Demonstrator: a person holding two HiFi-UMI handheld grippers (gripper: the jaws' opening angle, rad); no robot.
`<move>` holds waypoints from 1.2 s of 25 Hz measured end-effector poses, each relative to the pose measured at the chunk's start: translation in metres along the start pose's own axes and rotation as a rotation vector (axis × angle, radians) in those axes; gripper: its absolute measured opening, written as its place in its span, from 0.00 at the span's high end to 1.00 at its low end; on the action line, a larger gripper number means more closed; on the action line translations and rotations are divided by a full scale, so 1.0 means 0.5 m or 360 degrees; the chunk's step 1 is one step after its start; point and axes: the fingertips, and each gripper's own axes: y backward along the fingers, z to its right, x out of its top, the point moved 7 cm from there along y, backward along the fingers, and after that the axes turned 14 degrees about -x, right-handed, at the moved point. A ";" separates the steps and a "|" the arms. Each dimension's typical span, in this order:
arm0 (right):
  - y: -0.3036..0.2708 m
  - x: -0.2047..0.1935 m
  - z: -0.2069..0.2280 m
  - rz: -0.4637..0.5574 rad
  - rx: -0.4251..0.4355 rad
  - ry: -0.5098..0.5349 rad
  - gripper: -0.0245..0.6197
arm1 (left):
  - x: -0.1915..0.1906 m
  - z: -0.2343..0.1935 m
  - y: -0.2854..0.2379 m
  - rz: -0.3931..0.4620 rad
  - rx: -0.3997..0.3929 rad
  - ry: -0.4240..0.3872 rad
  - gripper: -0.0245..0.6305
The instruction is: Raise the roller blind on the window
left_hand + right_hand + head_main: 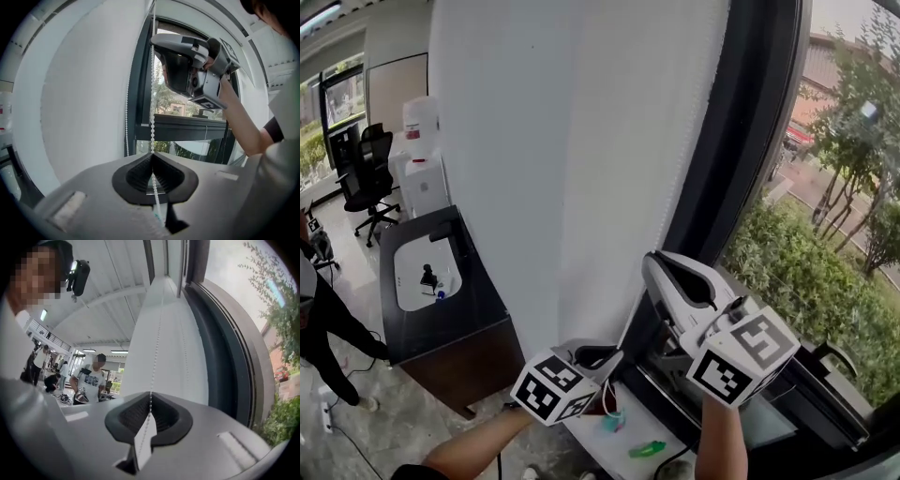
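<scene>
Both of my grippers are pinched shut on the thin white bead chain (152, 117). My left gripper (152, 157) is low and my right gripper (150, 401) is higher up. The white roller blind (572, 141) hangs over the window's (834, 234) left part. Its top is cut off.

Bright daylight is admitted through the window (825, 253) at the right, and the roller blind (581, 141) is washed pale. Straight lines are bent by wide-angle distortion. Black vignetting is seen at the corners of both gripper views, where the nearest foreground is softly blurred.
</scene>
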 end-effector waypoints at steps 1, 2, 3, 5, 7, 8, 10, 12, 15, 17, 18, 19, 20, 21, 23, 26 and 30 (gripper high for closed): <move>-0.001 -0.003 0.001 0.0016 -0.0025 0.0010 0.94 | 0.001 0.002 0.006 0.0000 -0.0016 0.0013 0.95; -0.001 -0.005 0.002 0.0028 -0.0036 0.0002 0.94 | 0.004 0.005 0.011 0.0002 -0.0030 0.0023 0.94; -0.001 -0.006 0.003 0.0035 -0.0038 -0.0016 0.94 | 0.011 0.012 0.017 0.0015 -0.0039 0.0020 0.92; 0.000 -0.013 0.005 0.0028 -0.0041 -0.0039 0.94 | 0.038 0.027 0.031 0.0076 -0.0047 -0.0021 0.85; -0.001 -0.034 0.007 -0.0011 -0.0046 -0.0050 0.94 | 0.077 0.038 0.049 0.0170 -0.0036 -0.0081 0.84; -0.002 -0.047 0.007 -0.0032 -0.0048 -0.0060 0.94 | 0.099 0.041 0.060 0.0224 -0.0018 -0.0112 0.84; -0.002 -0.074 0.008 -0.0068 -0.0060 -0.0073 0.94 | 0.144 0.041 0.081 0.0336 0.0035 -0.0171 0.84; 0.002 -0.095 0.009 -0.0096 -0.0077 -0.0075 0.94 | 0.186 0.042 0.099 0.0440 0.0094 -0.0229 0.84; 0.013 -0.116 0.003 -0.0116 -0.0089 -0.0090 0.94 | 0.234 0.041 0.113 0.0534 0.0155 -0.0296 0.84; 0.019 -0.130 0.001 -0.0130 -0.0104 -0.0097 0.94 | 0.250 0.037 0.112 0.0551 0.0171 -0.0310 0.84; 0.021 -0.139 0.000 -0.0140 -0.0112 -0.0098 0.94 | 0.254 0.035 0.110 0.0556 0.0175 -0.0310 0.84; 0.023 -0.149 0.000 -0.0152 -0.0119 -0.0100 0.94 | 0.255 0.034 0.108 0.0560 0.0178 -0.0306 0.84; 0.025 -0.160 -0.001 -0.0168 -0.0124 -0.0101 0.94 | 0.255 0.034 0.104 0.0562 0.0179 -0.0300 0.84; 0.026 -0.169 -0.001 -0.0186 -0.0129 -0.0098 0.94 | 0.253 0.033 0.101 0.0560 0.0179 -0.0294 0.84; 0.030 -0.183 -0.003 -0.0215 -0.0145 -0.0086 0.95 | 0.243 0.033 0.092 0.0537 0.0178 -0.0282 0.84; 0.037 -0.188 -0.006 -0.0227 -0.0200 -0.0051 0.95 | 0.221 0.034 0.082 0.0517 0.0177 -0.0265 0.84; 0.053 -0.172 -0.018 -0.0154 -0.0284 -0.0030 0.95 | 0.203 0.036 0.091 0.0561 0.0198 -0.0231 0.85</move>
